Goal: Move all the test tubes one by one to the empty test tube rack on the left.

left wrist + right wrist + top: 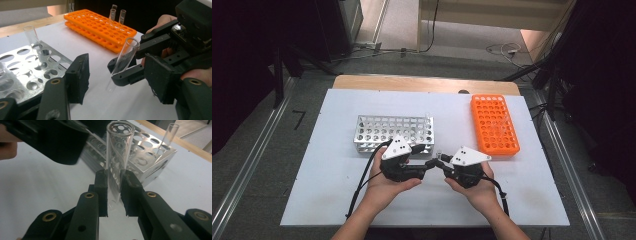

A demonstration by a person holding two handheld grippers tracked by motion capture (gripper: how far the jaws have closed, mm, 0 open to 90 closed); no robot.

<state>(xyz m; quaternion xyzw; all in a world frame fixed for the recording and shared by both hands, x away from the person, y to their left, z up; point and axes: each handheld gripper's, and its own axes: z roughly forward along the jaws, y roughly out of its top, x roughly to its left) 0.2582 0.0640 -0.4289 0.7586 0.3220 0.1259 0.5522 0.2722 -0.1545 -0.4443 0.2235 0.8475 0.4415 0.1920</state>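
Our right tool (113, 195) is clamped on a tube (116, 157). Our left tool (120, 77) is apart beside it. We have not yet put the tube in a rack (393, 131).

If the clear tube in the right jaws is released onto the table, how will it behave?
The tube looks like thin clear glass, so probably fragile and slippery. It is round and smooth, so it would likely roll on the flat white table. It seems light.
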